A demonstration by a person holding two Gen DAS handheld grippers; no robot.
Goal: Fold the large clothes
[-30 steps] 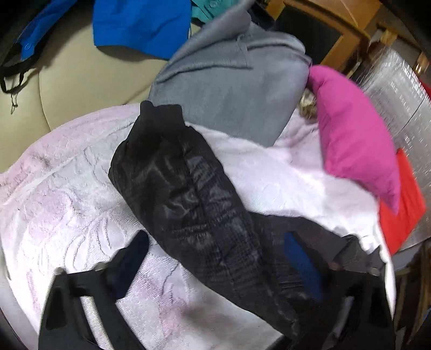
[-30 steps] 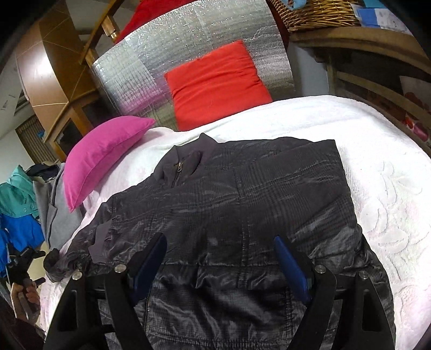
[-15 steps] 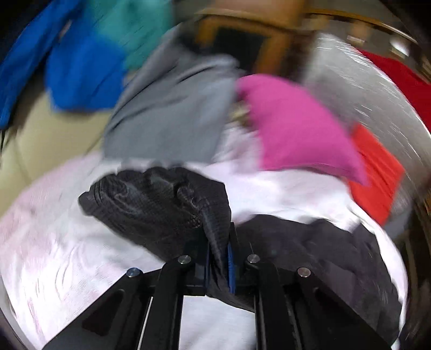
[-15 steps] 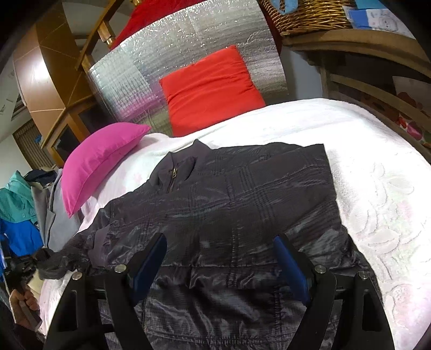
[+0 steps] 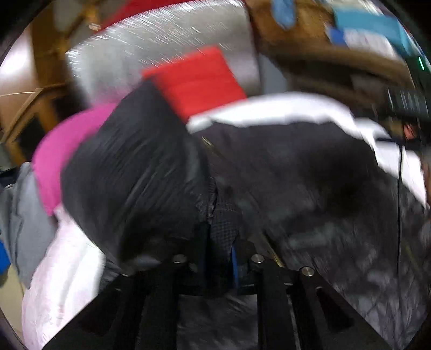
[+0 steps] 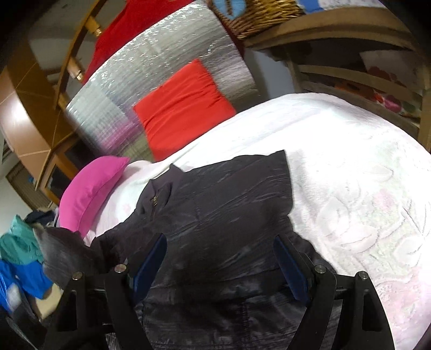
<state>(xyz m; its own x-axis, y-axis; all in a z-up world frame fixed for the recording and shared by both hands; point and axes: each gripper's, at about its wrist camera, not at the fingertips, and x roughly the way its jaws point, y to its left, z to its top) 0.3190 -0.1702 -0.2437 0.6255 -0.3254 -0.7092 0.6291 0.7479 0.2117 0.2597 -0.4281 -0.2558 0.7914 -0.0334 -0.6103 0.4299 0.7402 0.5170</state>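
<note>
A black quilted jacket (image 6: 221, 204) lies spread on the white bedspread (image 6: 350, 167), collar toward the pillows. My left gripper (image 5: 219, 258) is shut on the jacket's sleeve (image 5: 129, 172) and holds it lifted over the jacket's body (image 5: 309, 172); the view is motion-blurred. The raised sleeve also shows at the left of the right wrist view (image 6: 62, 253). My right gripper (image 6: 221, 266) is open and empty, hovering over the jacket's lower part.
A pink pillow (image 6: 91, 193) and a red pillow (image 6: 183, 107) lie at the head of the bed against a silver foil panel (image 6: 161, 59). Blue and teal clothes (image 6: 18, 258) are piled at the left. A wooden shelf (image 6: 350, 75) with a wicker basket (image 6: 258, 16) stands at the right.
My left gripper closed on the sleeve, lifted it and swung it right over the jacket's body. My right gripper stayed open and shifted slightly.
</note>
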